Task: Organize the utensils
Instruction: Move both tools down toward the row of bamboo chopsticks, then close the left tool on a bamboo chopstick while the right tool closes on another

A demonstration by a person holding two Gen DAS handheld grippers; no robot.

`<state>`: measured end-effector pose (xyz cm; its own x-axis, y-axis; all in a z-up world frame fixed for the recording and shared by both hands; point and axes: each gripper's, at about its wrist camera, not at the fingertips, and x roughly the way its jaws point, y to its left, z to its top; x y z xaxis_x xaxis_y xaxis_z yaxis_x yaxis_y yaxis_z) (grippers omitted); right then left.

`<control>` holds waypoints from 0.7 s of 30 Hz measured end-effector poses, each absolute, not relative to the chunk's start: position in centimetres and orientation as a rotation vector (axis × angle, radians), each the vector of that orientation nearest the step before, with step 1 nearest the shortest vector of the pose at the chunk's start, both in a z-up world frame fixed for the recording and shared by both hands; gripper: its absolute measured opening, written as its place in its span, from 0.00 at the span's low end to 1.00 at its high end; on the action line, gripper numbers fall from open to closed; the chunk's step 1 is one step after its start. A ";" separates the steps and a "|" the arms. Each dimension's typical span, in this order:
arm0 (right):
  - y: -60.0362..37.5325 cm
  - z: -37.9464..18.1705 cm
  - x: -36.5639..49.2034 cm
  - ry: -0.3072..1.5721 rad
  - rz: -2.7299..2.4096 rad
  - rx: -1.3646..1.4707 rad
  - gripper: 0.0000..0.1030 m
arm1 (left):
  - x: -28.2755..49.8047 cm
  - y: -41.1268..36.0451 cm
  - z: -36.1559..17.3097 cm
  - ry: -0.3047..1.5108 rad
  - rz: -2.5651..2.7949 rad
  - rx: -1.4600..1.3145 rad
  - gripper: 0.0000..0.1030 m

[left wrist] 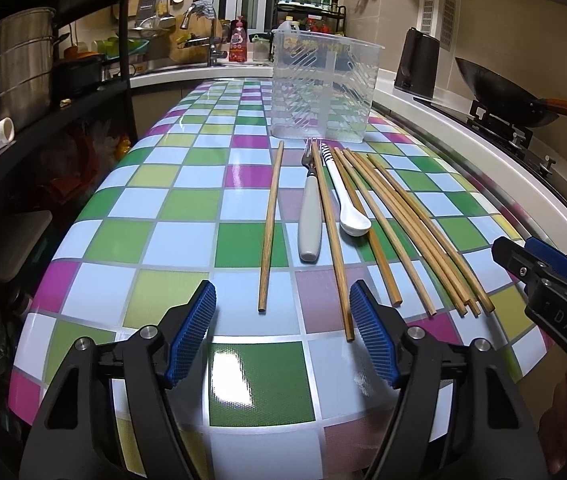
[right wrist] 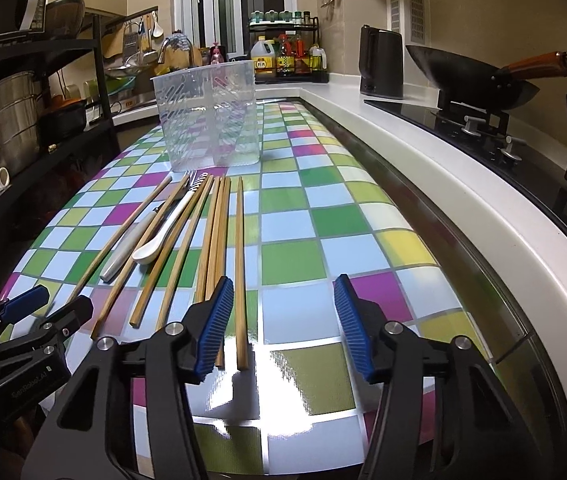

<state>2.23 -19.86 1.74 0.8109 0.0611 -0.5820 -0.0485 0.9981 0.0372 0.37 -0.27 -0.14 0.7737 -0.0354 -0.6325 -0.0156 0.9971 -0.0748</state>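
Evidently nothing is picked yet: chopsticks point(left wrist: 399, 224), fork point(left wrist: 310, 216) and spoon point(left wrist: 347, 200) lie on the table point(left wrist: 243, 380) before the clear holder point(left wrist: 323, 88); left gripper point(left wrist: 283, 336) and right gripper point(right wrist: 283, 328) hover spread, needing to close on one

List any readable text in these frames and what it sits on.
"DAS": on the right gripper body, left wrist view.
"SenRobot.AI": my best reading, on the left gripper body, right wrist view.
Labels on the oil bottles and the pink bottle: too small to read.
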 end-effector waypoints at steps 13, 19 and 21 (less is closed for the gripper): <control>-19.2 0.3 3.6 0.681 0.108 0.017 0.36 | 1.4 1.9 -0.7 0.697 0.040 -0.146 0.36; -19.1 -0.4 3.9 0.707 0.121 0.012 0.34 | 1.6 1.0 -0.7 0.685 0.021 -0.110 0.37; -19.1 -0.5 3.9 0.713 0.123 0.010 0.33 | 1.8 1.0 -0.8 0.689 0.025 -0.107 0.36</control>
<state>3.94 -19.12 -0.53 0.7495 0.1161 -0.6517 -0.1093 0.9927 0.0511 1.81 0.97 -0.78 0.7716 -0.0124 -0.6360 -0.0587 0.9942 -0.0906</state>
